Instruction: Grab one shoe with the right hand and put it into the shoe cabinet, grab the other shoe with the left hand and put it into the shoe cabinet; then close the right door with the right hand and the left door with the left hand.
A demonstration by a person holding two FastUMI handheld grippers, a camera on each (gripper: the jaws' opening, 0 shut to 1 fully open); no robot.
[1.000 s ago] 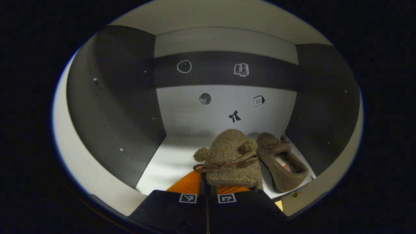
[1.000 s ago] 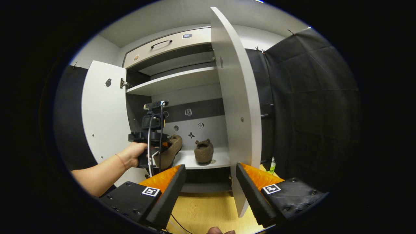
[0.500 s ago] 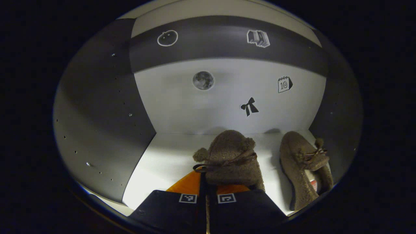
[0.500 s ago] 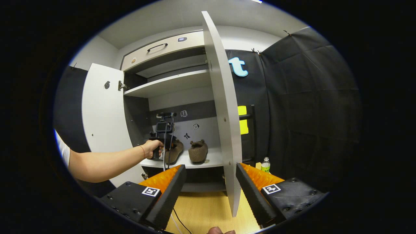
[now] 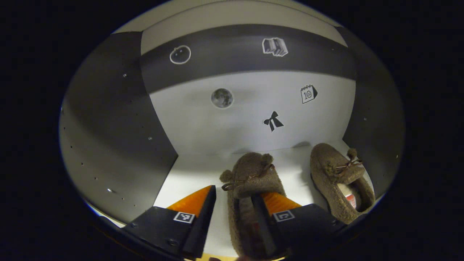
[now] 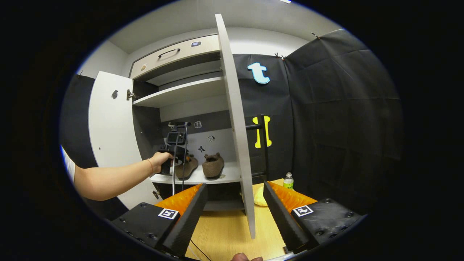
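The white shelf [image 5: 188, 174] carries 2 brown shoes [image 5: 250, 177] [image 5: 337, 174].

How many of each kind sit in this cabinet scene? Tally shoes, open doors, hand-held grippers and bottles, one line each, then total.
Shoes: 2, left shoe, right shoe
Open doors: 2, left door, right door
Hand-held grippers: 2, left hand-held gripper, right hand-held gripper
Bottles: 1, bottle
Total: 7

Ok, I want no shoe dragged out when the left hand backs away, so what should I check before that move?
1. Left tongs open: ok.
2. Left shoe resting on the shelf: ok.
3. Tong finger clear of the shoe opening: not ok, it sits inside.
4. Right shoe already on the shelf: ok.
5. Right tongs open, facing the right door edge: ok.
6. Left door open: ok.
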